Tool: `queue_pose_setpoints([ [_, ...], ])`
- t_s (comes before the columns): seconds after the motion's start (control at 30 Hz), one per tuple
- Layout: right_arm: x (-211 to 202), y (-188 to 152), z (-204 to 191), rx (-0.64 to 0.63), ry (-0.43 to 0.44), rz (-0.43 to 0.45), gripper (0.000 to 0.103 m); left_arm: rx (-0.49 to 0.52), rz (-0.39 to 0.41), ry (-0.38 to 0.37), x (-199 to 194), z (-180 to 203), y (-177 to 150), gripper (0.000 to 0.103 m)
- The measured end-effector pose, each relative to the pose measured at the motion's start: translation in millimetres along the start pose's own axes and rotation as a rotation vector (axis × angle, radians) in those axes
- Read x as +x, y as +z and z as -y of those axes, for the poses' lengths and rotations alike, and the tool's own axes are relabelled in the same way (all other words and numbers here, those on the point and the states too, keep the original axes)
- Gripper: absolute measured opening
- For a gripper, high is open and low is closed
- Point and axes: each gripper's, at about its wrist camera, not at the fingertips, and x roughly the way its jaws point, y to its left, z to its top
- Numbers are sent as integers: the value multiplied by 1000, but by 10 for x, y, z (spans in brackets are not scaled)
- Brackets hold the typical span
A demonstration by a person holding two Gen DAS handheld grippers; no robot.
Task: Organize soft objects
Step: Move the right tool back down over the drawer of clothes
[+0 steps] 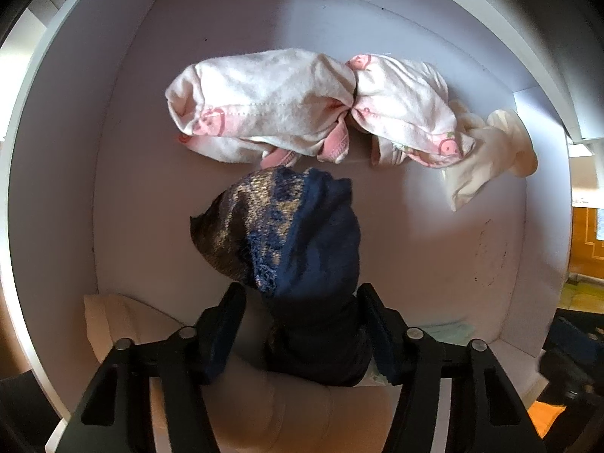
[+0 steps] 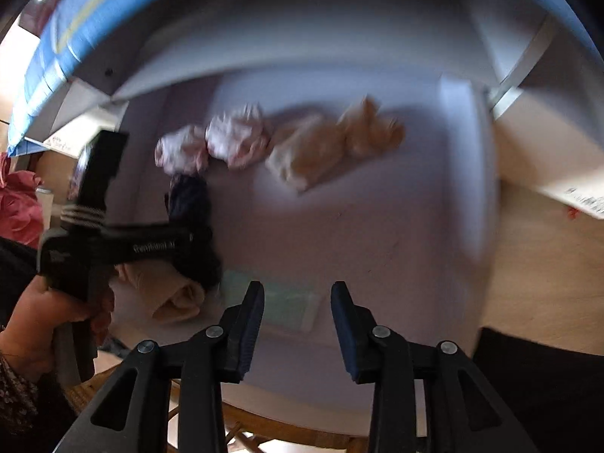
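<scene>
A navy and tan knit sock [image 1: 294,234] hangs down into a white drawer [image 1: 56,151], its lower part between the fingers of my left gripper [image 1: 302,324]. The right pad touches it; a slit shows between it and the left pad. Two rolled pink-and-white baby garments [image 1: 264,109] [image 1: 404,105] and a cream mitten bundle [image 1: 487,158] lie along the far wall. In the blurred right wrist view my right gripper [image 2: 298,302] hovers over the drawer's near side, fingers close together and empty. A hand [image 2: 34,313] holds the left gripper [image 2: 200,253] at the drawer's left.
A cream rolled cloth [image 1: 113,317] and a pale green packet [image 2: 287,302] sit at the drawer's near edge. Tan bundles [image 2: 305,154] lie beside the pink rolls [image 2: 238,139]. Bare drawer floor [image 2: 358,226] lies to the right. A blue cloth [image 2: 94,7] is above, wooden floor [image 2: 528,264] outside.
</scene>
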Motion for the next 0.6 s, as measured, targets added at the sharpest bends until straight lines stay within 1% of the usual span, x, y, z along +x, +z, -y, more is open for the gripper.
queue_pose_setpoints([
  [0.03, 26, -5, -16, -2, -1, -13, 39, -2, 0, -9, -9, 2, 0, 51],
  [0.07, 103, -2, -13, 1, 8, -39, 40, -1, 1, -19, -25, -13, -2, 49],
  [0.17, 285, 5, -27, -12, 17, -89, 41, 5, 8, -25, -57, -16, 22, 46],
  [0.3, 467, 15, -185, -110, 0, -135, 41, -2, 21, -38, -86, 12, 62, 42],
  [0.53, 773, 0, -452, -236, 35, -198, 42, -37, 59, -64, -270, -102, 105, 42],
  [0.6, 843, -19, -506, -267, 20, -214, 43, -49, 62, -74, -289, -142, 113, 42],
])
